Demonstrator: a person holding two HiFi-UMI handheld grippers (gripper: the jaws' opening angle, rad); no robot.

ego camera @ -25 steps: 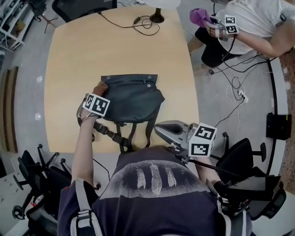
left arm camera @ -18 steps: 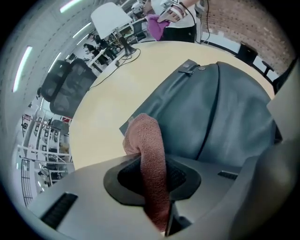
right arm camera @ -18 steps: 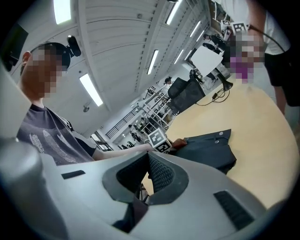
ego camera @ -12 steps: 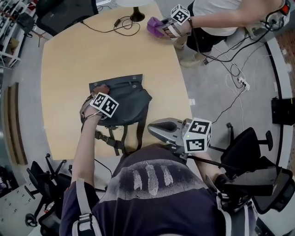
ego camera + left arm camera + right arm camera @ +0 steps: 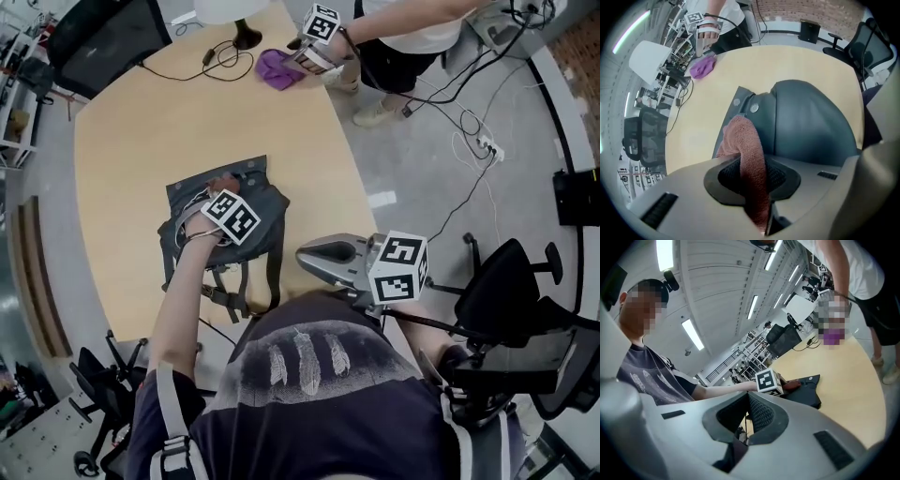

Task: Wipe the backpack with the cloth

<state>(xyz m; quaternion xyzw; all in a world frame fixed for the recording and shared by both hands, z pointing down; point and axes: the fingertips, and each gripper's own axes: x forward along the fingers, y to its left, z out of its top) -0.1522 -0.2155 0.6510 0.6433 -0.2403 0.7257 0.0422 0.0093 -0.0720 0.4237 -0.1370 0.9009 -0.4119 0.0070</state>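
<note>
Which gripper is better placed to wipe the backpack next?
Left. The left gripper is shut on the cloth, over the backpack; the right gripper is shut, empty, apart from it.

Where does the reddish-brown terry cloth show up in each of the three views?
Head view: the reddish-brown terry cloth peeks out just above the black-and-white marker cube, on the dark grey fabric backpack.
Left gripper view: centre, clamped in the left claw, draping onto the backpack.
Right gripper view: small red patch right of the cube.
Shared landmark: the backpack.
</note>
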